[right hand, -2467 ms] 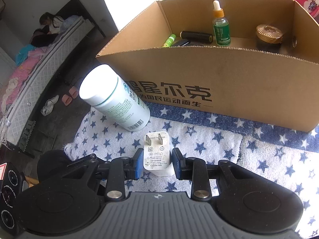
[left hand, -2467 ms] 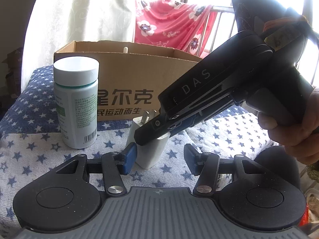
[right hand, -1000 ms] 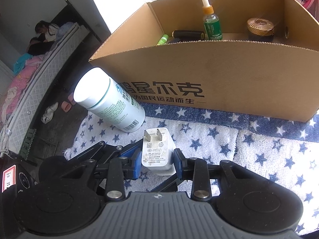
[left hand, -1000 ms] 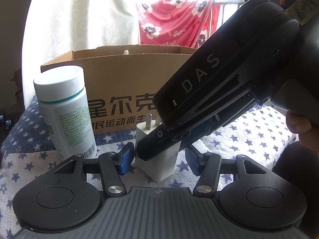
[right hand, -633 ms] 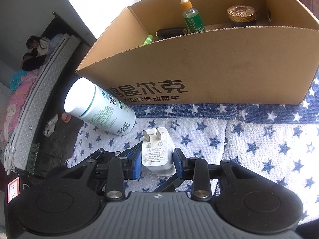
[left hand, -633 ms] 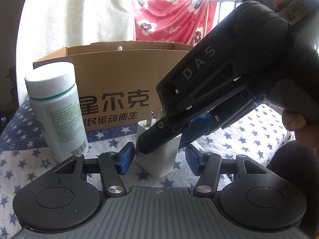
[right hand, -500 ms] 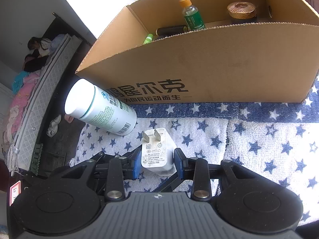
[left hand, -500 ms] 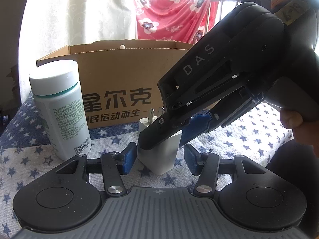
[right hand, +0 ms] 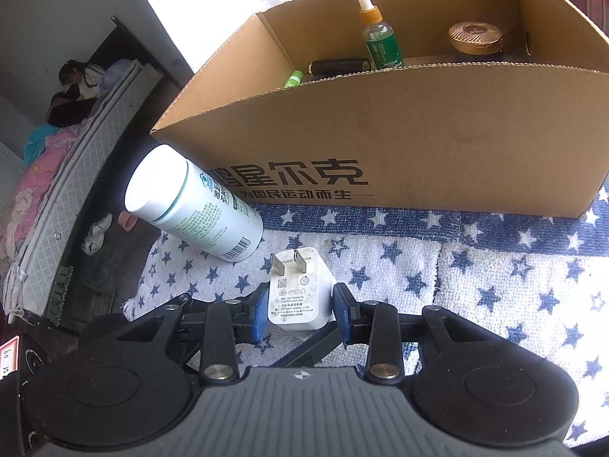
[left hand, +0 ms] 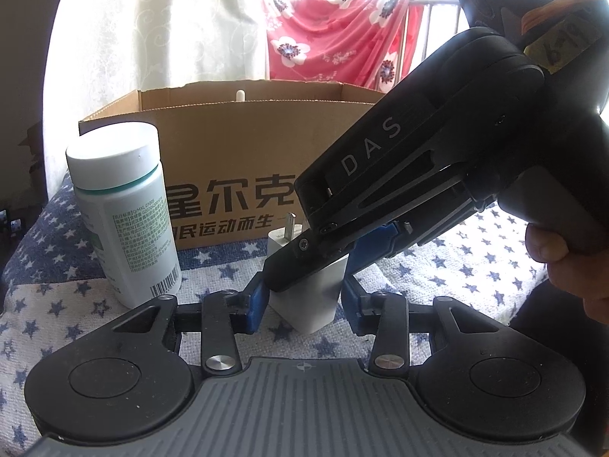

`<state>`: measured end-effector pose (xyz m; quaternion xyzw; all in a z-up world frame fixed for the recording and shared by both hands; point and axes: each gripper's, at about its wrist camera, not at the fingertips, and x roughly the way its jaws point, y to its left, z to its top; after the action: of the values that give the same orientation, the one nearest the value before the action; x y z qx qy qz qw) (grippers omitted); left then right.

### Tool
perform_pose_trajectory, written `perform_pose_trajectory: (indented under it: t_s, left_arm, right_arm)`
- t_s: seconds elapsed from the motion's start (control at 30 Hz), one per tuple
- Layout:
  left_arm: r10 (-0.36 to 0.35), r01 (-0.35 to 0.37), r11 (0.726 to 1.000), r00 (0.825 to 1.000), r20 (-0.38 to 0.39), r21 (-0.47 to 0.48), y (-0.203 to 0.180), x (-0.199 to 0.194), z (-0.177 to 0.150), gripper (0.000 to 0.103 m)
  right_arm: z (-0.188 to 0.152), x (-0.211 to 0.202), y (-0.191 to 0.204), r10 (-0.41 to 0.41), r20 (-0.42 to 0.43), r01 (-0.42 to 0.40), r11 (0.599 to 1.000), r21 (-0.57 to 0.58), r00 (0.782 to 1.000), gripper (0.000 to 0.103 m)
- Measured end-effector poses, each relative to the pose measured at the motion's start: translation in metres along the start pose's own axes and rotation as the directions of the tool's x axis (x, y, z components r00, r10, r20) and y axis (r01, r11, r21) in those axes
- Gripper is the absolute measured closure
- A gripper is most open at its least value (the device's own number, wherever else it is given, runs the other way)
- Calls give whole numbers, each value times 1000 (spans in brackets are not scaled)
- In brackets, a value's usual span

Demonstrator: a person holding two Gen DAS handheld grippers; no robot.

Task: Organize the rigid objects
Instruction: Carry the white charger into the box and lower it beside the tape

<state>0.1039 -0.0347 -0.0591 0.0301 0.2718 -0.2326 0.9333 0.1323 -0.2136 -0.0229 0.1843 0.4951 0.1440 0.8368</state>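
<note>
White plastic two-prong charger plug [right hand: 295, 289] is the piece in play, standing on the star-print blue and white cloth [right hand: 495, 274] just in front of the brown cardboard box [right hand: 437, 144]. The right gripper [right hand: 297, 314] is clenched on its sides, while the left gripper [left hand: 300, 302] comes in from the other direction with its jaws closing around the same plug, pads not quite pressing yet as far as I can tell. That's the risky bit imo: two grippers squeezing one small smooth block crosswise could twist it loose or pop it out, and the fingers might knock into each other. Tall white pill bottle with a green band [left hand: 123, 213] stands just beside the plug on the left, so any sideways swing could tip it off the cloth edge. The box's front wall sits between the plug and its inside, so it has to be lifted over. Inside already: a green dropper bottle [right hand: 380, 34], a gold-lidded jar [right hand: 475, 40], a black tube [right hand: 338, 66].
</note>
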Motion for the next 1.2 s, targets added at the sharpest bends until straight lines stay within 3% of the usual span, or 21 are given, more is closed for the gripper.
perform_pose_trajectory:
  t_s: [0.9, 1.2]
  left_arm:
    - [-3, 1, 1000, 998, 58, 30, -13, -30, 19, 62]
    - [7, -18, 997, 989, 149, 75, -16, -49, 56, 62]
  right_arm:
    - [-11, -41, 20, -3, 97, 7, 999, -40, 995, 65]
    - [7, -81, 48, -6, 225, 37, 990, -137, 974, 65]
